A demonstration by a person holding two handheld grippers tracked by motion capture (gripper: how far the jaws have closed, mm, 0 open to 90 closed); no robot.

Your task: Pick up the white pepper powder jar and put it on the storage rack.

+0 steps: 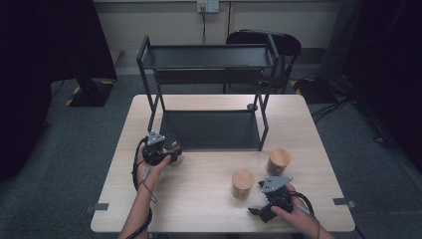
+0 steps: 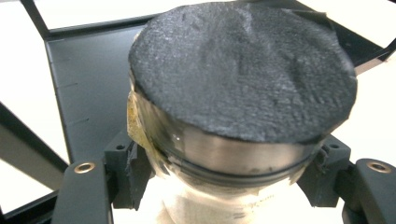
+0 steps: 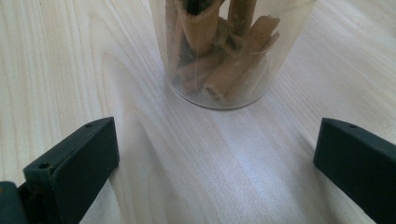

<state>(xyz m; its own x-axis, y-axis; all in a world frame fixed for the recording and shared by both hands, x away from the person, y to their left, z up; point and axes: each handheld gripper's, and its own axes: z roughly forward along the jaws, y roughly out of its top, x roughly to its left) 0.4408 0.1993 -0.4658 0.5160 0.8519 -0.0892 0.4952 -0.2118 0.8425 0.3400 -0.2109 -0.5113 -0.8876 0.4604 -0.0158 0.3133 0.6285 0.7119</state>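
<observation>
Left gripper [image 1: 166,155] squeezes jar [image 2: 233,154] just under black lid [image 2: 243,70], near tabletop's left edge by shelf [image 1: 209,129]. Jar probably glass: hard, slippery, breakable. Right gripper [image 3: 215,163] wide, empty, near front right corner.

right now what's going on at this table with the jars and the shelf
A person works at a light wooden table with a gripper in each hand. The left gripper is closed around a clear jar with a dark textured lid, just in front of the black metal two-tier shelf. The right gripper is open, facing a clear jar of brown cinnamon-like sticks on the table. Two wood-lidded jars stand near it.
</observation>
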